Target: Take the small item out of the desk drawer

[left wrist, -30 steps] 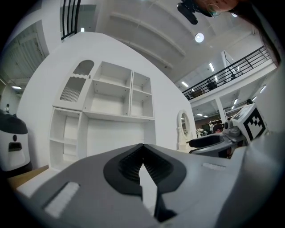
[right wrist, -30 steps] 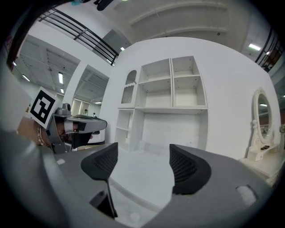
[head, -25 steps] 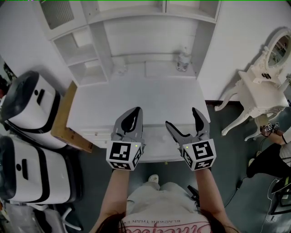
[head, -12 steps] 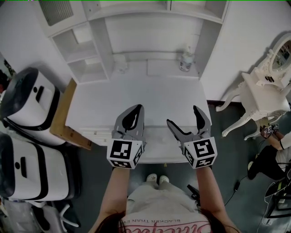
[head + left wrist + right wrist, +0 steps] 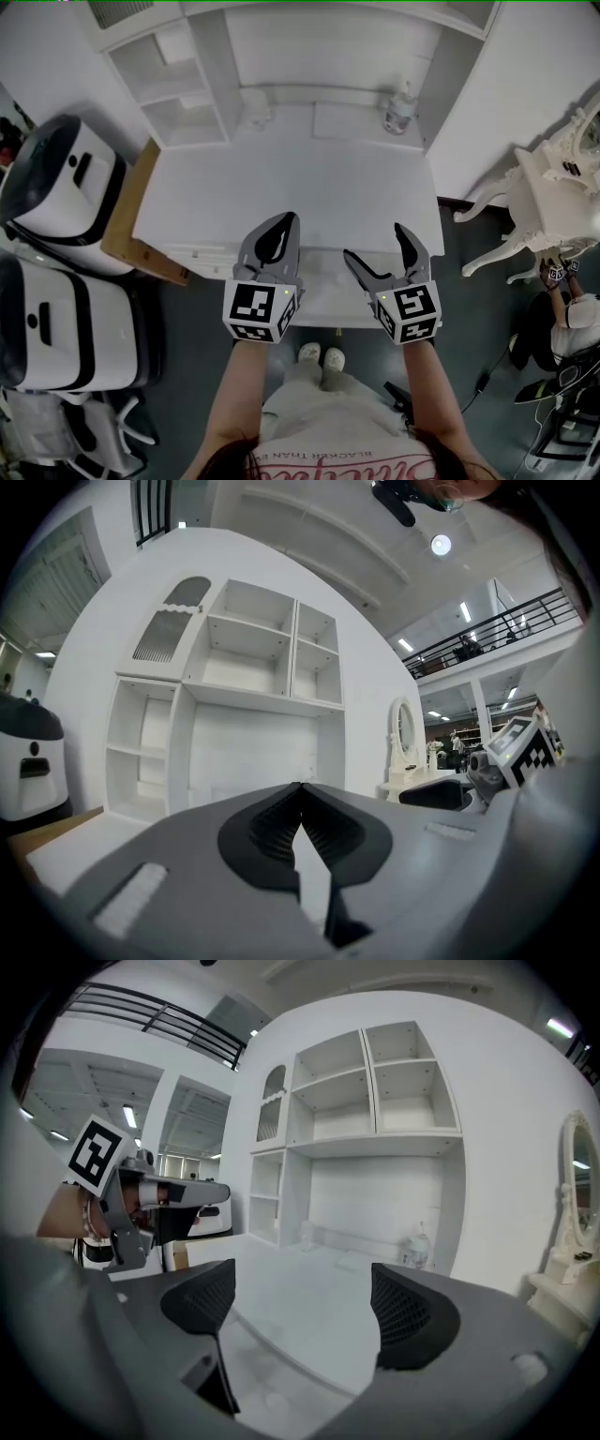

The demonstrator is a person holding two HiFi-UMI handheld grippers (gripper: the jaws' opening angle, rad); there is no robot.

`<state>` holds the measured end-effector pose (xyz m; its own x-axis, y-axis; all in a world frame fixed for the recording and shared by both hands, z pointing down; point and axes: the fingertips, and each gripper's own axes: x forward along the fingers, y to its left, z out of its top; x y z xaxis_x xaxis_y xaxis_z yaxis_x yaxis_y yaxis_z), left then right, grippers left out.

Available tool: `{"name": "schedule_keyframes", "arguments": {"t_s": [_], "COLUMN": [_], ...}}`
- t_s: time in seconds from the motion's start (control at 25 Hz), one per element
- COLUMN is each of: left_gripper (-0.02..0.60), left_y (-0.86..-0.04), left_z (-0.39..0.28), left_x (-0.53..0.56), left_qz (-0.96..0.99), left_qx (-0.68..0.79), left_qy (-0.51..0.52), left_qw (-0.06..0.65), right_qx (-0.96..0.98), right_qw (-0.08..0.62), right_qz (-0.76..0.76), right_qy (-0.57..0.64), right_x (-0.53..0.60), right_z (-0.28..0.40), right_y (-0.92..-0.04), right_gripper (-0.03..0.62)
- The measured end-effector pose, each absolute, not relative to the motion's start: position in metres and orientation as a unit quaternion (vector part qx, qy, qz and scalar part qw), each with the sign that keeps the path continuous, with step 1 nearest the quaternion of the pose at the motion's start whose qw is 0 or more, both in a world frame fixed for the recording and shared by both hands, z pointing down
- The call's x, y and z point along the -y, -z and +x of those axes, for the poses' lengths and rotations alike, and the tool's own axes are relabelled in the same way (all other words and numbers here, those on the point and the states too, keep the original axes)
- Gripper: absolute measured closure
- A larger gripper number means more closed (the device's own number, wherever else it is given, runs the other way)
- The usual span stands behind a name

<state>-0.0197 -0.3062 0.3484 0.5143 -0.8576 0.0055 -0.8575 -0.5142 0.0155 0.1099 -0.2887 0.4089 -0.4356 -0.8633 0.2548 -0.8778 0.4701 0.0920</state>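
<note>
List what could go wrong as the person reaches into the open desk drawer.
1. The left gripper is shut, so it cannot grasp anything as it stands.
2. The drawer is white, and any small item in it barely shows. The open right gripper could close on nothing or bump the drawer's front edge.

A furniture-showroom hall: white desk (image 5: 281,192), shelf hutch (image 5: 178,89), ornate dressing table (image 5: 551,187), mezzanine railing (image 5: 511,630) overhead.
</note>
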Motion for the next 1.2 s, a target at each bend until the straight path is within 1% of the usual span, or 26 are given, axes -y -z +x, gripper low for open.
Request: {"name": "schedule_keyframes", "arguments": {"t_s": [0.24,0.48,0.6,0.72,0.88,1.2], "left_gripper": [0.583,0.583,0.583,0.583,0.583,0.583], "left_y": [-0.376,-0.398,-0.406,-0.413,-0.415,-0.423], "left_z": [-0.018,-0.018,-0.021,-0.022,-0.021,-0.019], "left_x": [0.312,0.312,0.31,0.308,0.307,0.317], "left_qz": [0.869,0.866,0.864,0.864,0.865,0.866], "left_qx": [0.493,0.495,0.497,0.496,0.493,0.487], "left_qy": [-0.013,-0.021,-0.025,-0.029,-0.032,-0.046], "left_qw": [0.037,0.067,0.077,0.084,0.089,0.099], "right_qx": [0.849,0.846,0.844,0.841,0.831,0.811], "right_qw": [0.176,0.235,0.251,0.267,0.306,0.35], "right_qz": [0.492,0.461,0.449,0.439,0.421,0.401], "right_qy": [-0.073,-0.127,-0.151,-0.171,-0.195,-0.244], "right_x": [0.29,0.29,0.289,0.288,0.283,0.285], "right_z": [0.106,0.104,0.1,0.097,0.094,0.094], "right_y": [-0.459,-0.507,-0.524,-0.54,-0.566,-0.613], "right_gripper": [0.161,0.175,0.181,0.191,0.204,0.252]}}
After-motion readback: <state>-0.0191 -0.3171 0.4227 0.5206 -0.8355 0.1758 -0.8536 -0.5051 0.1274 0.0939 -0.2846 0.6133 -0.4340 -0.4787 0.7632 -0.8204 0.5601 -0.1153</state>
